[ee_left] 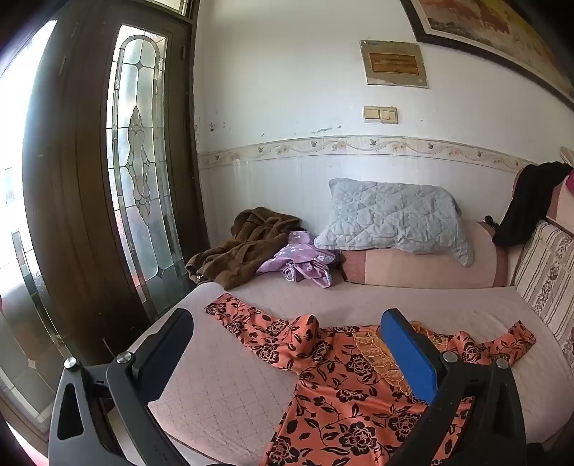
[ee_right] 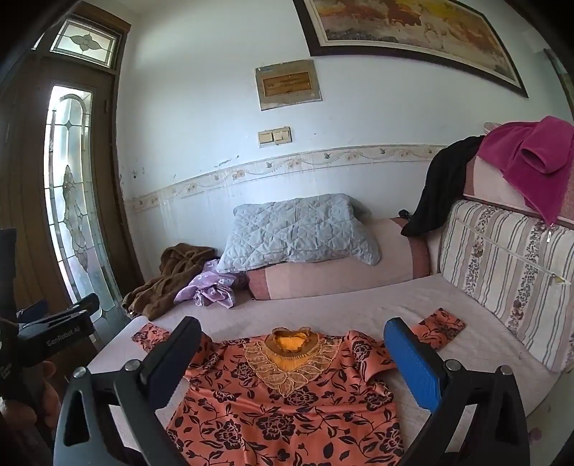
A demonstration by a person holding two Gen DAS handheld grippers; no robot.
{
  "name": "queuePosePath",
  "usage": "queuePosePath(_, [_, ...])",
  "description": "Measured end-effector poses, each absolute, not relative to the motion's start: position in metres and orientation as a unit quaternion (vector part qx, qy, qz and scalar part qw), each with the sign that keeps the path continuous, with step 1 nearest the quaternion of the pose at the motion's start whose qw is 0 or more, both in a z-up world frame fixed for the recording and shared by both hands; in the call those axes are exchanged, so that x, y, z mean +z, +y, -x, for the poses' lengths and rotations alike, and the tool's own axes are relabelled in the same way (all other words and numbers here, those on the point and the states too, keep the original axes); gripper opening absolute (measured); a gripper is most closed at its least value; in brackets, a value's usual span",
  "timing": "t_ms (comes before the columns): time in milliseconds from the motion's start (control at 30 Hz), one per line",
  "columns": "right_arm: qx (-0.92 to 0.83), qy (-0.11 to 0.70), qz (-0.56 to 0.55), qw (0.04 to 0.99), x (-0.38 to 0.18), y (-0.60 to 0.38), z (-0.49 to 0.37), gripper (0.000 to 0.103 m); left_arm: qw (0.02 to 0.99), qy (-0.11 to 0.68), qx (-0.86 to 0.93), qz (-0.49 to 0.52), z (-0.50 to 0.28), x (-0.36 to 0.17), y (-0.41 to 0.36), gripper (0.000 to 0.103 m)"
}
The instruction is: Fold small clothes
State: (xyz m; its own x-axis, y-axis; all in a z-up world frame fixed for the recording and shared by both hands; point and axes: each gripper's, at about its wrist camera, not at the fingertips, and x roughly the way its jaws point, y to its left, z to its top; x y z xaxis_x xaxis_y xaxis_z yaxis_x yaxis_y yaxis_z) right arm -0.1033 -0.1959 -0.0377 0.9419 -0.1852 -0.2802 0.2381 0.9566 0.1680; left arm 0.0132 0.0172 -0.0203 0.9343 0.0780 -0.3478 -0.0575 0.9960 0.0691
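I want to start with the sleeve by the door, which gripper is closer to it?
Left. The left gripper hovers open beside that sleeve; the right gripper is over the collar.

Daylight floods through a dark wooden door [ee_left: 71,179] with leaded glass. The white wall [ee_right: 358,125] carries a floral border [ee_right: 287,165], a double switch [ee_right: 274,136] and a framed painting [ee_right: 412,25] above a pink-covered daybed [ee_right: 358,308].

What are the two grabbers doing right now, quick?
Left gripper: open, holding nothing, above the orange flowered top.
Right gripper: open, empty too.
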Motion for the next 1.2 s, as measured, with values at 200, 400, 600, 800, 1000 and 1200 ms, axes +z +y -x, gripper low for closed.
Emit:
queuePosePath(200, [-0.116,0.144,-0.099,0.978,-0.039,-0.196,0.103,0.103,0.984,0.176,0.027,-0.032,-0.010,-0.018,0.013,0.103])
queuePosePath(400, [-0.122,0.150,-0.110,0.975,-0.042,-0.199,0.100,0.103,0.984,0.175,0.022,-0.035,-0.009,-0.016,0.008,0.103])
queuePosePath(600, [-0.122,0.124,-0.124,0.977,-0.052,-0.209,0.100,0.103,0.983,0.178,0.018,-0.044,-0.010,-0.018,0.001,0.103])
queuePosePath(800, [-0.124,0.140,-0.117,0.975,-0.052,-0.209,0.099,0.103,0.983,0.179,0.018,-0.044,-0.010,-0.019,0.000,0.103])
queuePosePath(1000, [-0.125,0.148,-0.119,0.974,-0.053,-0.209,0.098,0.103,0.983,0.178,0.021,-0.050,-0.012,-0.022,-0.002,0.103])
queuePosePath(1200, [-0.123,0.126,-0.114,0.978,-0.054,-0.212,0.097,0.103,0.982,0.178,0.026,-0.052,-0.013,-0.025,0.000,0.103])
